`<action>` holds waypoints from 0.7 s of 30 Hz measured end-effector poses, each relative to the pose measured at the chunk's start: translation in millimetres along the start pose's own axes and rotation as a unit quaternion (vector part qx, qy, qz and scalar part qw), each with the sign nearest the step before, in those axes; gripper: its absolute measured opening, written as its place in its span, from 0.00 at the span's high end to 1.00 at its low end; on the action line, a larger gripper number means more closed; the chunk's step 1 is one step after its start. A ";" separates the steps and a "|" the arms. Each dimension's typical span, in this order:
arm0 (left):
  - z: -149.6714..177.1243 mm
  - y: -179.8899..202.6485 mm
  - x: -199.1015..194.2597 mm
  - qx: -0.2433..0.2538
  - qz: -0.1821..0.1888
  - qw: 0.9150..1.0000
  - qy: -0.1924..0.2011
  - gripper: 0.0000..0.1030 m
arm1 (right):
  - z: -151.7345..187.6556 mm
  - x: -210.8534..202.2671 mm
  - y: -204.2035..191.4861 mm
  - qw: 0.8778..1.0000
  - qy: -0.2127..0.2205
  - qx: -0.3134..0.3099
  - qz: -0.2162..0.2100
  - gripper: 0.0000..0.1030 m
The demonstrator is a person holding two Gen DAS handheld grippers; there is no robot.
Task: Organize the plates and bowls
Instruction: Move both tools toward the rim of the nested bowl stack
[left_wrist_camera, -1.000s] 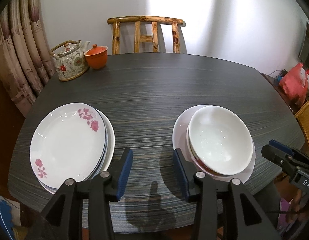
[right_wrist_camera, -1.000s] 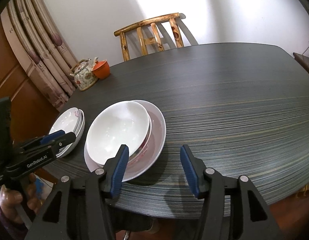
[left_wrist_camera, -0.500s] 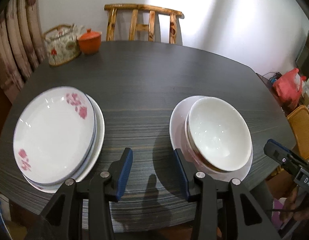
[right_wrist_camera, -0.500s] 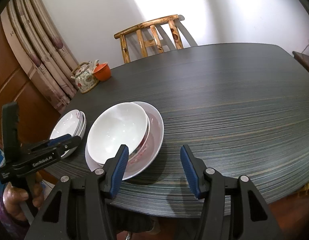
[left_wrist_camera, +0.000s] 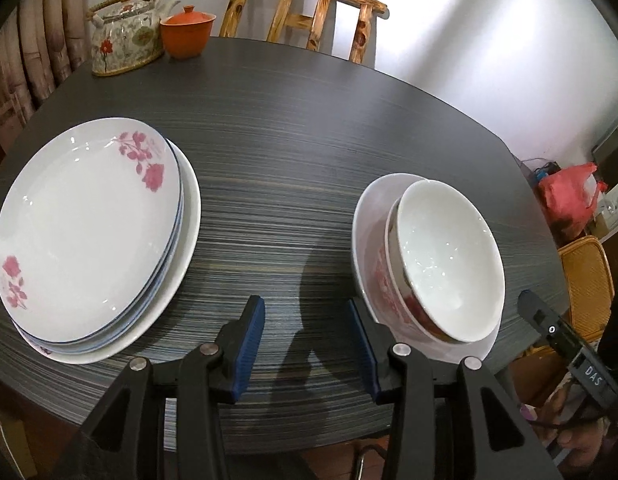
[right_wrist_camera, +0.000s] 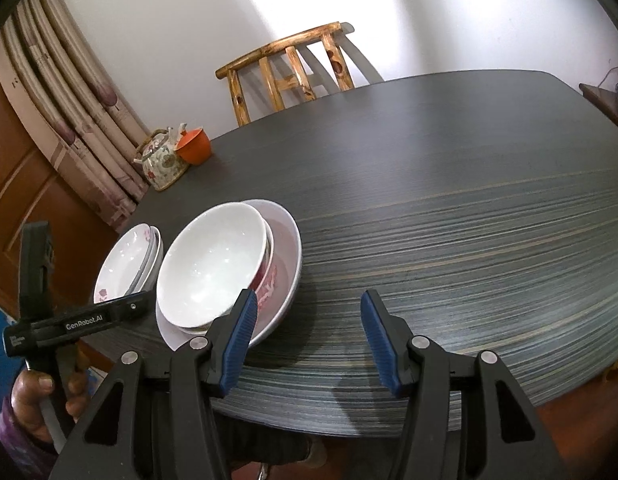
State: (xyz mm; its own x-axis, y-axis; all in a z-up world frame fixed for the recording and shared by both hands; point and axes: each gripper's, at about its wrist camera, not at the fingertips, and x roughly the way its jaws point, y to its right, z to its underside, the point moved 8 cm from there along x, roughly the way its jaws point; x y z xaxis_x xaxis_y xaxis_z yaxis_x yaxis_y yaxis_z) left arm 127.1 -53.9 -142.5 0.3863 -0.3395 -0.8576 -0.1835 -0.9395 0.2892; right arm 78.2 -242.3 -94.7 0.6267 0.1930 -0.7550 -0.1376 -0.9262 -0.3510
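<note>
A stack of white plates (left_wrist_camera: 85,228) with pink flowers lies near the table's front left; the same stack (right_wrist_camera: 129,264) shows small in the right wrist view. Right of it, nested white bowls (left_wrist_camera: 445,260) sit on a white plate (left_wrist_camera: 369,208); the right wrist view has these bowls (right_wrist_camera: 217,264) at lower left. My left gripper (left_wrist_camera: 305,336) hovers open over bare tabletop between the two stacks, holding nothing. My right gripper (right_wrist_camera: 305,332) is open and empty too, its left finger just in front of the bowls' plate (right_wrist_camera: 289,256). Neither gripper touches any dish.
The dark striped table (left_wrist_camera: 309,128) carries a flowered teapot (left_wrist_camera: 125,36) and an orange lidded cup (left_wrist_camera: 187,34) at its far left corner. A wooden chair (left_wrist_camera: 309,12) stands behind it. A red bag (left_wrist_camera: 569,196) and wicker seat (left_wrist_camera: 585,276) lie off to the right. A hand (right_wrist_camera: 41,400) grips the left tool.
The left gripper has sunk closer to the table and tilted, so both stacks look larger and nearer. The right gripper has stayed put. Both jaws keep the same gap.
</note>
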 end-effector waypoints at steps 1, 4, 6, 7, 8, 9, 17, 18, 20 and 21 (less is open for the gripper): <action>0.6 0.2 0.5 0.000 0.001 1.000 -0.001 0.57 | 0.3 1.3 1.0 1.000 -0.002 -0.002 0.002 0.50; 2.6 1.2 1.0 0.002 0.004 1.000 0.000 0.57 | 0.0 5.3 2.2 1.000 -0.008 -0.003 0.003 0.50; 2.5 2.5 2.4 0.005 0.005 1.000 0.001 0.57 | -3.2 8.6 3.6 1.000 -0.012 -0.001 0.001 0.50; 2.8 2.1 2.2 0.007 0.005 1.000 0.001 0.57 | -4.7 10.3 3.2 1.000 -0.015 -0.003 0.002 0.50; 3.4 1.7 1.0 0.010 0.004 1.000 0.002 0.57 | -5.1 10.3 3.2 1.000 -0.015 -0.006 0.002 0.50; 2.3 1.5 0.4 0.013 0.002 1.000 0.003 0.57 | -6.4 10.9 2.7 1.000 -0.015 -0.008 0.001 0.50; -4.4 4.7 -17.0 0.021 0.027 0.999 0.009 0.57 | -8.6 23.8 2.3 0.999 -0.037 -0.002 -0.011 0.50; -3.6 5.1 -15.3 0.021 0.032 0.999 0.003 0.56 | -8.5 24.4 2.6 0.999 -0.037 -0.002 -0.011 0.50; -4.1 4.9 -12.1 0.018 0.046 0.999 -0.005 0.56 | -8.9 26.3 4.7 0.999 -0.039 0.001 -0.011 0.50; -2.8 5.6 -9.7 0.011 0.061 0.998 -0.011 0.56 | -8.2 26.9 5.4 0.999 -0.040 0.003 -0.012 0.50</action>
State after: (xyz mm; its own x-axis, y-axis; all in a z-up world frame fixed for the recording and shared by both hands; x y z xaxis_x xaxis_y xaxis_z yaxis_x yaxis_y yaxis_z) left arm 124.8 -56.0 -131.4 0.3391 -0.4504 -0.8259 -0.2478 -0.8897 0.3834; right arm 100.6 -244.7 -112.4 0.5665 0.2402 -0.7883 -0.1278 -0.9194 -0.3720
